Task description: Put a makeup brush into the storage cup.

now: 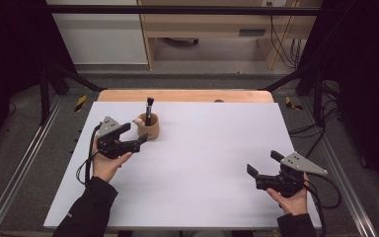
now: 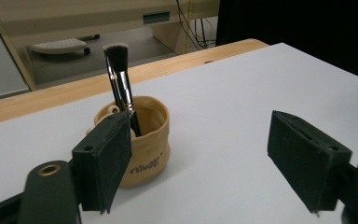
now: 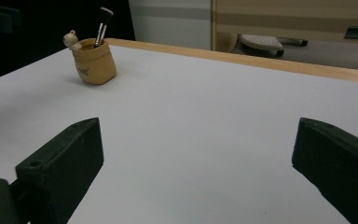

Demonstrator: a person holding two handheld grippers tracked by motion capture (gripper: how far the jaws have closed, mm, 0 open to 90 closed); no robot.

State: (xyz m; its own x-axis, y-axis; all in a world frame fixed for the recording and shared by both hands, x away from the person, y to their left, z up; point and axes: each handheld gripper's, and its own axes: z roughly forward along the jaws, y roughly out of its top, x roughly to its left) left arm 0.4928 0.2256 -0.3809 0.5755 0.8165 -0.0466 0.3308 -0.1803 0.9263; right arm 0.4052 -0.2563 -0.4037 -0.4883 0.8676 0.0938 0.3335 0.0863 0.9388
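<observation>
While spread wide across the wooden table (image 1: 187, 95), white mat (image 1: 202, 163) bearing everything, both pairs of jaws poised above it. Next in size, left gripper (image 1: 134, 134), held in the left hand (image 1: 107, 165) near the mat's far left part: jaws standing well apart, nothing clamped between them, pads bare. Across the mat, right gripper (image 1: 265, 164) in the right hand (image 1: 292, 200) near the close right corner, jaws likewise gaping, only bare white mat between the pads in the right gripper view.

Now the tan pot (image 2: 142, 144), a small soft-looking sack shape with faint lettering on its side, upright on the mat. Just past the left gripper's fingertips in the left gripper view, partly covered by one pad (image 2: 105, 161), off toward that pad rather than centred in the gap; touching or not, cannot tell. From the right gripper, well apart, far ahead and off to the side of its fingertips.

Smallest of all, makeup brush (image 2: 120, 79), standing in the pot, dark handle leaning slightly, bristles up, rising clear above the rim and above the left gripper's near pad. Tiny pale figure (image 3: 71, 38) perched at the pot's rim, seen in the right gripper view.
</observation>
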